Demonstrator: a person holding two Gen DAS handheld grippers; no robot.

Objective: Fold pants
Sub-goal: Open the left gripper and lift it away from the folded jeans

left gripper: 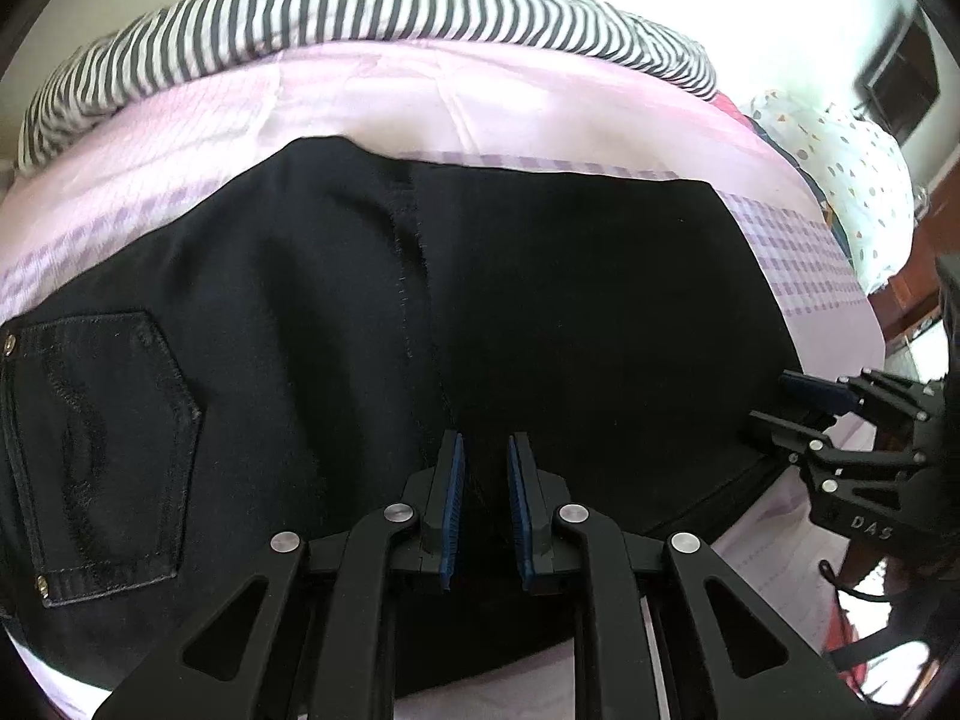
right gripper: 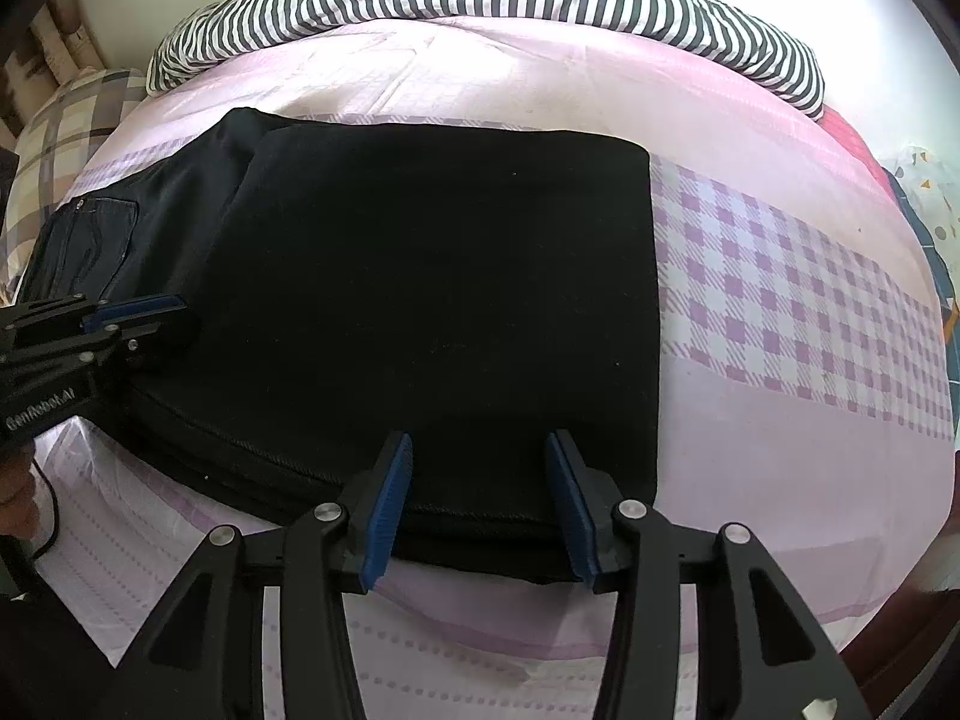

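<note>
Looking down from the left view first, the black pants (left gripper: 480, 312) lie flat on the bed (left gripper: 420, 96), already folded over, with a back pocket (left gripper: 102, 456) off to the left side. The left tongs (left gripper: 485, 468) hang right over the near part of the pants, by the middle seam. Their blue pads sit a small way apart, with dark cloth showing below the gap, and I cannot tell for sure if they pinch any of it; they look let go. The right tongs (left gripper: 786, 408) show at the right edge of this view, at the near right rim of the pants. A striped blanket (left gripper: 372, 12) is bunched up at the far side of the bed. Now the right view: the pants (right gripper: 444, 300) fill the middle, lying long from left to right, with the pocket end on the left and a straight folded edge on the right. The right tongs (right gripper: 480, 462) stand wide apart over the near edge of the pants, and nothing is squeezed between the pads. The left tongs (right gripper: 144, 306) rest on the cloth at the left, near the pocket end. I think the next fold would go along the long way, so the right tongs are nearer the folded end and the left tongs are nearer the pocket end. The near edge lies just under both.
</note>
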